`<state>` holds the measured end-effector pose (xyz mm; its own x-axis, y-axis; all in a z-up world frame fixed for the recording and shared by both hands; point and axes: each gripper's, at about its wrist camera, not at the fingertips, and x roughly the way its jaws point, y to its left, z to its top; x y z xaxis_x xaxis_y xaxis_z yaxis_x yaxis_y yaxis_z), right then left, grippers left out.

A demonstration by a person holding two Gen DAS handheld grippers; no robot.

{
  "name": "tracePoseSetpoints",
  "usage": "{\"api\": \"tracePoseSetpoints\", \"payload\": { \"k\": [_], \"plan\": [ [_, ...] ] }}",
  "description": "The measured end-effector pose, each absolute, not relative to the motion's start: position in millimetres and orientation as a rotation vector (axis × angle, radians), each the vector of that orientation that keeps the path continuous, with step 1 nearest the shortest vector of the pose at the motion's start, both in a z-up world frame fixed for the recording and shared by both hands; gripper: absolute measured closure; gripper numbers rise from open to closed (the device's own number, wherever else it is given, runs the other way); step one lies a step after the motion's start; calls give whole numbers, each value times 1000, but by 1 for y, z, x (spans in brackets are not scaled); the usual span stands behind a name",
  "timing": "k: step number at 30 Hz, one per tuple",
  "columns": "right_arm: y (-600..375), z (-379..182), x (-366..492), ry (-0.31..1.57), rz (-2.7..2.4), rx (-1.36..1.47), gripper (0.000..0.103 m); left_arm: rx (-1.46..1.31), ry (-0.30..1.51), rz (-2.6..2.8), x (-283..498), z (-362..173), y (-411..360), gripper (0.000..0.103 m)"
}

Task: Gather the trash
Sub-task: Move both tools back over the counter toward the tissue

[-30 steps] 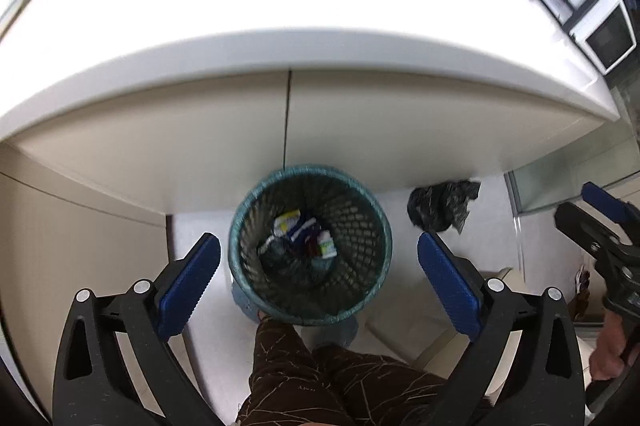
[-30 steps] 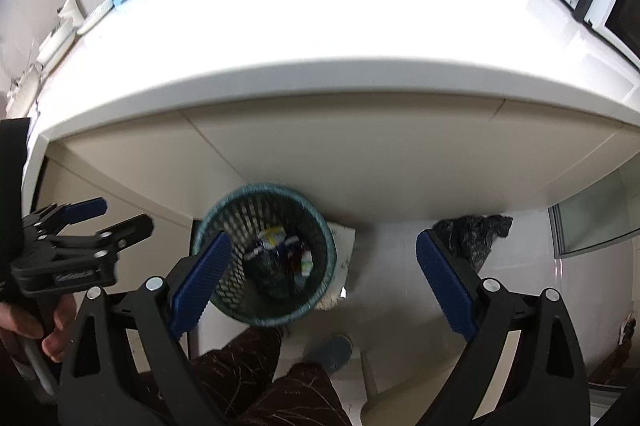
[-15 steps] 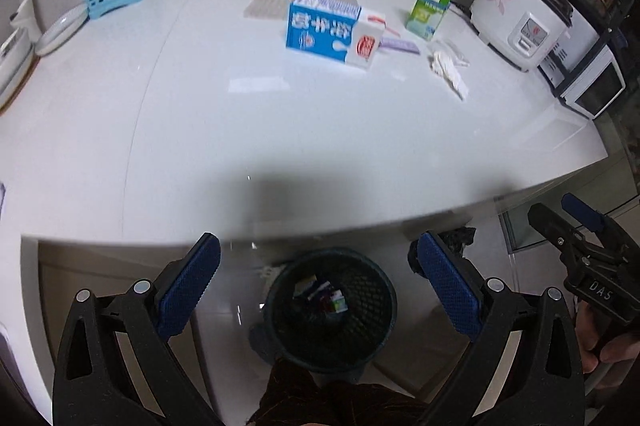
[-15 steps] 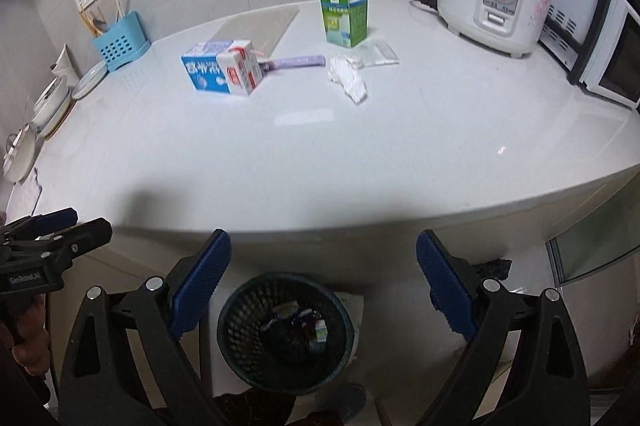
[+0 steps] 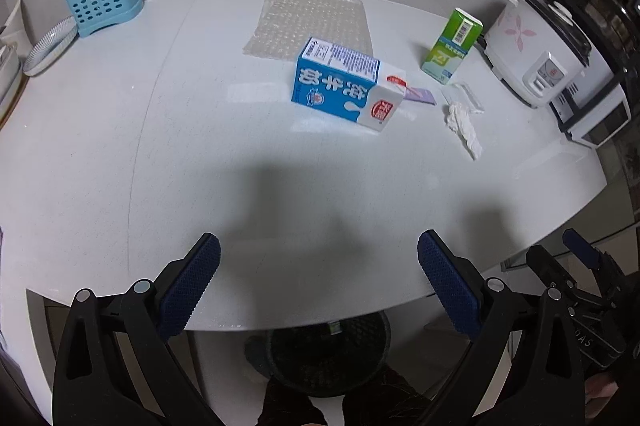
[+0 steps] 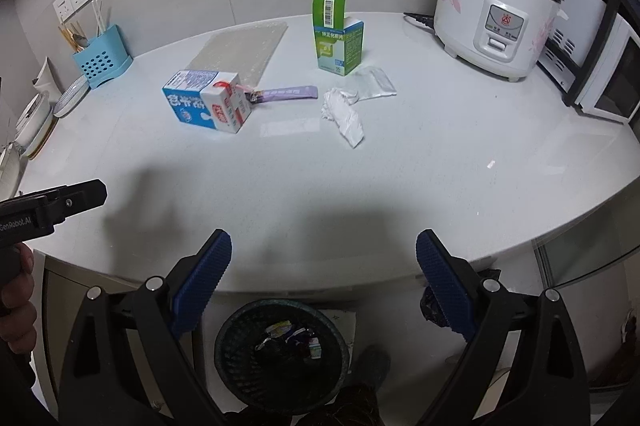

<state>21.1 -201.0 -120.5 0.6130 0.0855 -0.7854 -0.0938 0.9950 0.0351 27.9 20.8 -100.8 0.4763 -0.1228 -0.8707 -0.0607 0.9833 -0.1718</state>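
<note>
Left tongs (image 5: 319, 280): spread, empty, level over surface (image 5: 120, 146) edge | right tongs (image 6: 324, 278): spread, empty | milk carton (image 6: 208, 104): 11 o'clock

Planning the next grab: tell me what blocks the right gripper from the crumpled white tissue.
Nothing visible: bare white countertop lies between the open right gripper and the crumpled white tissue.
</note>
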Motion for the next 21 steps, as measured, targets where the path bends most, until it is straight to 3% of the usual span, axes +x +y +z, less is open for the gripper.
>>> {"api": "tracePoseSetpoints", "payload": {
  "k": [21],
  "plan": [
    [-224,-123,164,936,251,-84,13,-452,1098,345,143,-83,-4,6]
  ]
}}
